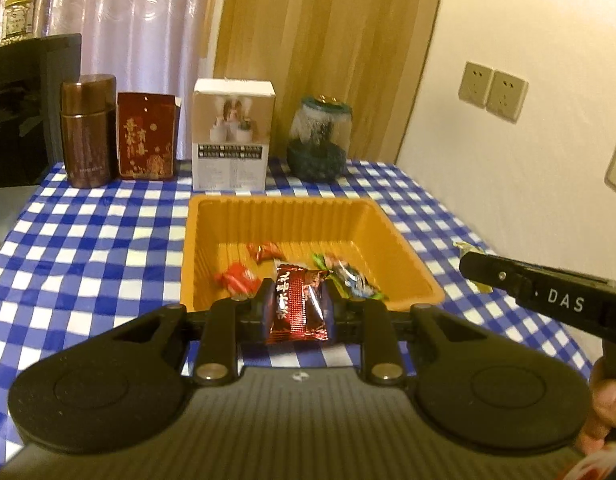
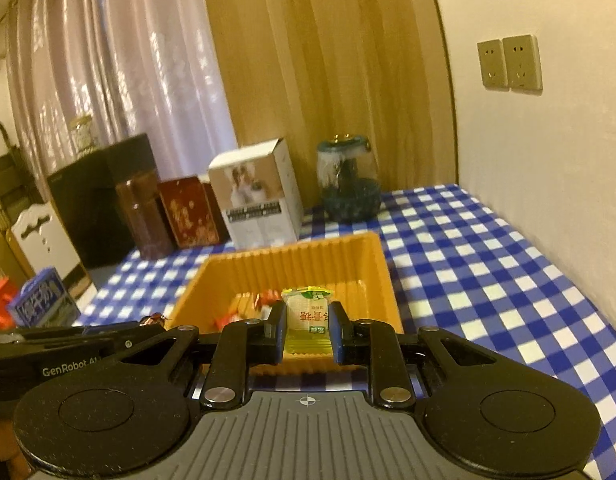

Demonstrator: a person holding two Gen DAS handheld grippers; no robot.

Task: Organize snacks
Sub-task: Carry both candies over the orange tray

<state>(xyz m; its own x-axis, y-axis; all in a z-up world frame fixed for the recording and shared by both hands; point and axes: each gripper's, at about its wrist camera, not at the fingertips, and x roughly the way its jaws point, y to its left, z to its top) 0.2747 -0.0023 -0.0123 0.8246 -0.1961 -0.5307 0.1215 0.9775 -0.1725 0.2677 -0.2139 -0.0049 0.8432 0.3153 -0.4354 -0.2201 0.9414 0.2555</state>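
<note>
An orange plastic tray (image 1: pixel 308 210) sits on the blue-and-white checked tablecloth, holding several wrapped candies (image 1: pixel 235 278). My left gripper (image 1: pixel 295 300) is shut on a dark red candy packet (image 1: pixel 297 306), raised just in front of the tray's near rim. The right gripper (image 2: pixel 308 318) is shut on a pale yellow-green candy packet (image 2: pixel 308 312), hovering over the near edge of the same tray (image 2: pixel 295 256). The right gripper's body (image 1: pixel 548 300) reaches in from the right in the left wrist view.
Along the back of the table stand a brown canister (image 1: pixel 87 132), a red box (image 1: pixel 147 138), a white carton (image 1: pixel 231 136) and a glass jar (image 1: pixel 319 140). A black box (image 1: pixel 19 112) stands left. The wall with sockets (image 1: pixel 492 88) is close on the right.
</note>
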